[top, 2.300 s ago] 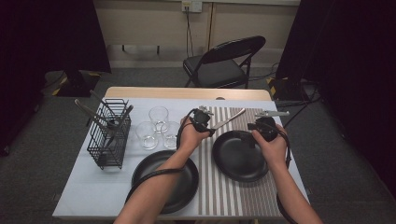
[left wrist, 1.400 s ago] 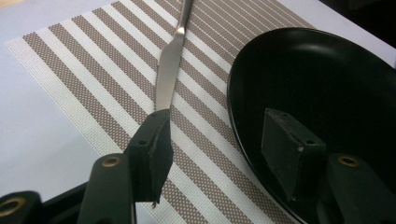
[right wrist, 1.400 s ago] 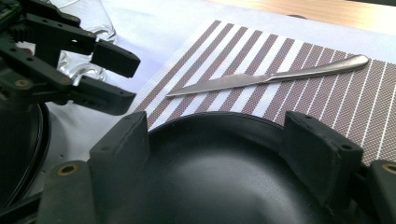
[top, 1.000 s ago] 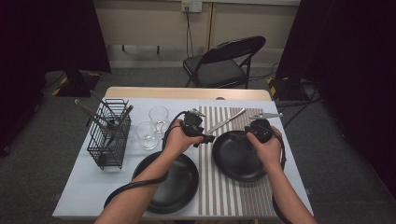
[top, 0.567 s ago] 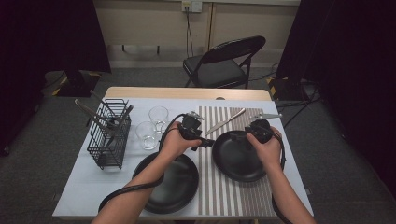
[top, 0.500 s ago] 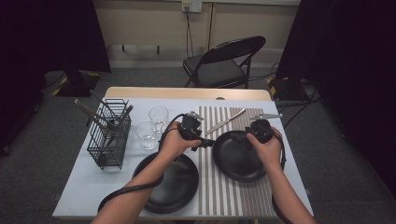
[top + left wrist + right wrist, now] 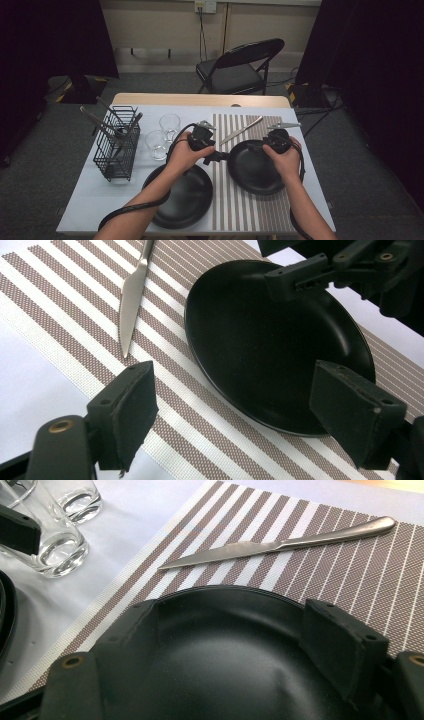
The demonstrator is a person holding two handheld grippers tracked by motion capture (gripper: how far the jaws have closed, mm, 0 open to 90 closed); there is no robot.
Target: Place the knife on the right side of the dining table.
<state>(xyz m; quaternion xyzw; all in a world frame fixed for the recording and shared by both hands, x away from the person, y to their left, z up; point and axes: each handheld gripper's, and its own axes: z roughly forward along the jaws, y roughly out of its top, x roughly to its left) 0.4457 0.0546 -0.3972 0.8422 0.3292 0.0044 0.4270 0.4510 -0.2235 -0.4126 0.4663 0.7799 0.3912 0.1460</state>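
Your left claw [image 7: 245, 420] had just opened, nothing in it, plate [image 7: 260, 340] right ahead; right claw [image 7: 240, 650] open over its rim.

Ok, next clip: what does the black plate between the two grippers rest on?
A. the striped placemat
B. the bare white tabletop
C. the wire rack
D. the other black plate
A: the black plate lies on the striped placemat, whose brown and white stripes run under its rim in the left gripper view, next to the knife.
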